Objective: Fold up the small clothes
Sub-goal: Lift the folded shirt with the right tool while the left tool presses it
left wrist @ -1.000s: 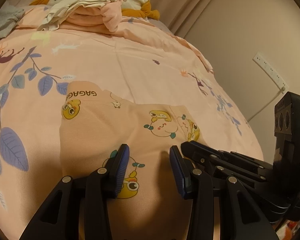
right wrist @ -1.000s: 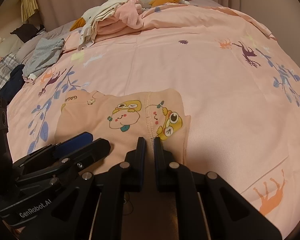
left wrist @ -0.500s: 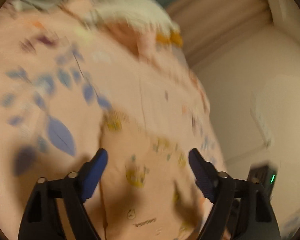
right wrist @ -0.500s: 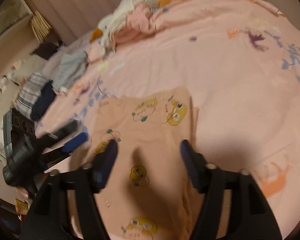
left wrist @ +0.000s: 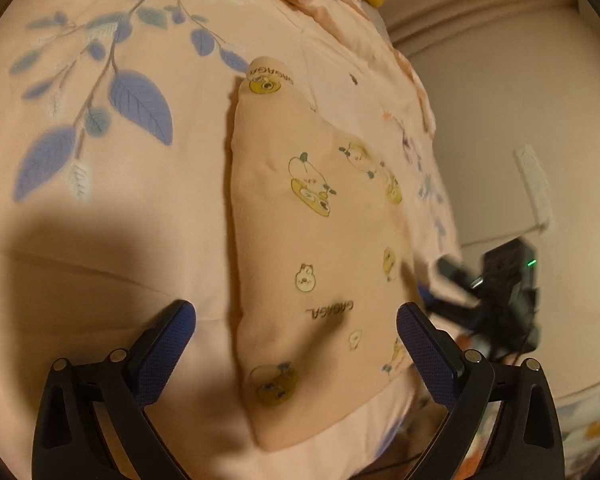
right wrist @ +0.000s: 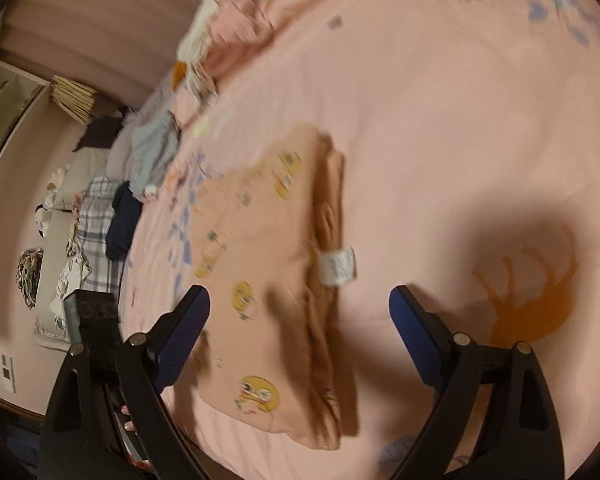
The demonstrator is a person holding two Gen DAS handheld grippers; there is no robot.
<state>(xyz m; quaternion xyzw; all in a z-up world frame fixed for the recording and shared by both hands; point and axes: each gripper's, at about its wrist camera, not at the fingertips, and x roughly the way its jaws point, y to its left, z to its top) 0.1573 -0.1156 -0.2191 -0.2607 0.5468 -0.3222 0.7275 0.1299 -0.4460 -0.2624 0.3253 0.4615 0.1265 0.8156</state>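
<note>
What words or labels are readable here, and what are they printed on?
"GAGAGA": printed on the peach garment, once near its far tip and once, upside down, lower in the left wrist view.
White tag at the garment's edge: print too blurred to read.
Nothing else readable.

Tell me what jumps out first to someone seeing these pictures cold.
The peach cartoon-print garment lies folded near the front edge of the pink leaf-and-deer printed bedspread, its white care label showing on the right side. The left gripper and the right gripper have just been opening; both stand wide above the garment, gripping nothing. A heap of pale clothes sits at the bed's far end.
</note>
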